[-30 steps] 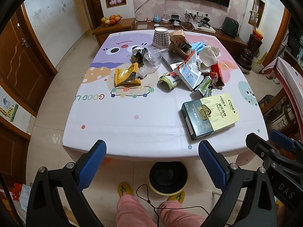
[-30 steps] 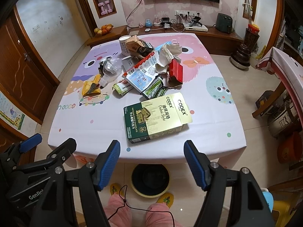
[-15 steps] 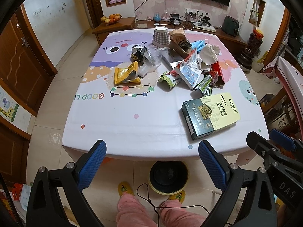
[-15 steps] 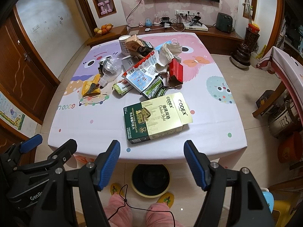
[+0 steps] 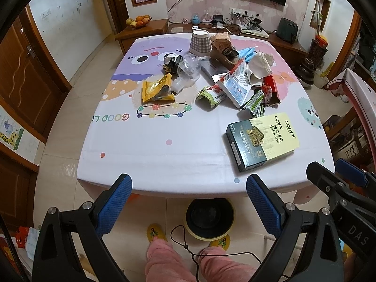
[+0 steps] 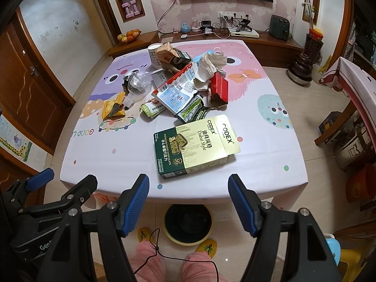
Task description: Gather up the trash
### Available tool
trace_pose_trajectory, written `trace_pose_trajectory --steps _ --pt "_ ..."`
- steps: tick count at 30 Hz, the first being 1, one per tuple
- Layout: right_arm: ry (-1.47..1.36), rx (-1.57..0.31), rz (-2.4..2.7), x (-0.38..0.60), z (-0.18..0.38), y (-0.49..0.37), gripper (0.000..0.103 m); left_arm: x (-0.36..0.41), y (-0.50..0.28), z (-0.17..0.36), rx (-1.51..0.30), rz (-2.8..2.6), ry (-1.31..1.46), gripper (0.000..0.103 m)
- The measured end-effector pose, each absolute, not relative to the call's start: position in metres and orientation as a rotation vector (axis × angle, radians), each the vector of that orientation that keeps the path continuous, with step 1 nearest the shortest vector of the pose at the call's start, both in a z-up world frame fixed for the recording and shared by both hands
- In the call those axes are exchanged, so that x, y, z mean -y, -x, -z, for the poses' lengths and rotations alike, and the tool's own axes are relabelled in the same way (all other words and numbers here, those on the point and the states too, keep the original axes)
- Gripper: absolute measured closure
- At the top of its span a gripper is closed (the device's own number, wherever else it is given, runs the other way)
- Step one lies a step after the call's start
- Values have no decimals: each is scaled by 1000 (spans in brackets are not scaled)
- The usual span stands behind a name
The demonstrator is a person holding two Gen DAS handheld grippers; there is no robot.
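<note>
A green and cream chocolate box (image 5: 260,141) (image 6: 195,146) lies near the table's front edge. Behind it is a heap of trash: a yellow wrapper (image 5: 156,90) (image 6: 112,108), a crushed clear bottle (image 5: 186,72), a blue-printed carton (image 5: 236,85) (image 6: 176,92), a red packet (image 6: 219,89), crumpled paper (image 6: 211,65) and a checked paper cup (image 5: 199,42). My left gripper (image 5: 189,193) hovers open over the table's front edge, empty. My right gripper (image 6: 188,193) is open too, just in front of the chocolate box, holding nothing. A round black bin (image 5: 210,217) (image 6: 186,222) sits on the floor under the table edge.
The table (image 5: 150,150) wears a cartoon-printed cloth. A person's pink-trousered legs (image 5: 164,258) and yellow slippers stand beside the bin. A wooden sideboard (image 6: 258,40) with electronics and a fruit bowl lines the far wall. Another table (image 6: 352,75) and stools crowd the right.
</note>
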State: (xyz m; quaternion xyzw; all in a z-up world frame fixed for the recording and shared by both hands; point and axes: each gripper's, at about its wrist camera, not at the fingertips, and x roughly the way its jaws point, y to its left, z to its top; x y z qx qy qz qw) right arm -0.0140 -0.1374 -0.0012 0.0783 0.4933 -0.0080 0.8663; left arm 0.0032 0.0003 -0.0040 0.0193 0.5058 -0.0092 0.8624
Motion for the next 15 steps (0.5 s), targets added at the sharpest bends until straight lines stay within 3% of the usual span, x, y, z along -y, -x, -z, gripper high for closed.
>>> trace_pose_trajectory --steps 15 --pt "-170 -1027 13 141 -2 17 33 -3 -2 6 -1064 16 -42 6"
